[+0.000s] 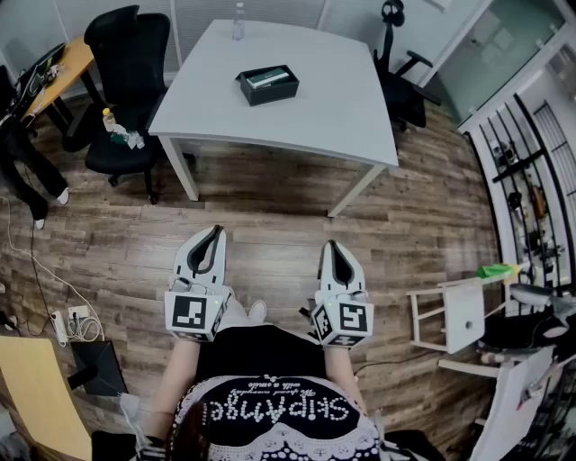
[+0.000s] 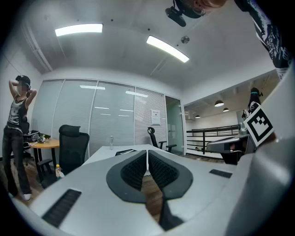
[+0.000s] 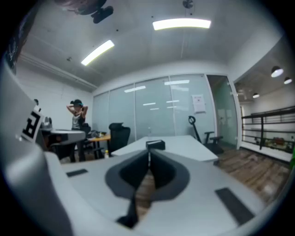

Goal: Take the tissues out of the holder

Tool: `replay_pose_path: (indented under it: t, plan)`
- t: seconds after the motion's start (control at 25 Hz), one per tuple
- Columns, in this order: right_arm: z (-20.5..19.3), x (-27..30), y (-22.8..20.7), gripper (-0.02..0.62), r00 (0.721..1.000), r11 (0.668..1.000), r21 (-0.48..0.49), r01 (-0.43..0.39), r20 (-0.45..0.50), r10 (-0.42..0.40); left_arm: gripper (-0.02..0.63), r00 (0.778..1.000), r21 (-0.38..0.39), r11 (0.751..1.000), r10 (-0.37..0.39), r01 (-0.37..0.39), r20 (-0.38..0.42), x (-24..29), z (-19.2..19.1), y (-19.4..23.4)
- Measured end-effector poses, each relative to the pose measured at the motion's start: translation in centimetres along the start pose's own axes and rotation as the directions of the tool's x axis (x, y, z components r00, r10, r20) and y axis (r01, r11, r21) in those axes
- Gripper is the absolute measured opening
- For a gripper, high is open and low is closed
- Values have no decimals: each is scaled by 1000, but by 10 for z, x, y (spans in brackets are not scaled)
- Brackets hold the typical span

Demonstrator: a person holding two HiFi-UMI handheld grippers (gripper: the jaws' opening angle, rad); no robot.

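A black tissue holder [image 1: 268, 85] with a greenish tissue pack inside sits near the middle of the white table [image 1: 342, 117]. The right gripper view shows the holder [image 3: 156, 144] far ahead, just above the jaw tips. In the left gripper view the holder [image 2: 124, 151] appears as a flat dark shape on the tabletop. Both grippers hang close to the person's body, well short of the table, over the wooden floor. My left gripper [image 1: 217, 230] is shut and holds nothing. My right gripper [image 1: 329, 245] is shut too, with nothing in it.
A clear bottle [image 1: 238, 22] stands at the table's far edge. Black office chairs stand at left [image 1: 130, 63] and right [image 1: 402, 81] of the table. A person [image 2: 16, 138] stands by a wooden desk at far left. White shelving [image 1: 454, 315] stands to my right.
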State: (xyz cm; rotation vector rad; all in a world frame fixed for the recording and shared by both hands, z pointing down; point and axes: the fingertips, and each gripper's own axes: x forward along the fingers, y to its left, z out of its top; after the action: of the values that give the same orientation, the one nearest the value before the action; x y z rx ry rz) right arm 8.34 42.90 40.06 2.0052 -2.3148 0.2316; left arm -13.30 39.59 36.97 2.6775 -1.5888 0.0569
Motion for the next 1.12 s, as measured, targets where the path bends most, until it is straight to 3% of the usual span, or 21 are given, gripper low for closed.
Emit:
replay_pose_path:
  t: [0.72,1.12]
  plan:
    - [4,-5,5,34,1000,1000,-12,-5,-1,5,40,1000,3,1000,1,-1,24,-5,7,3]
    - [4,-15,5,35,999,999,-28,-38,0,38,37,998,-10,998,-54,55,36,-10,7,-10]
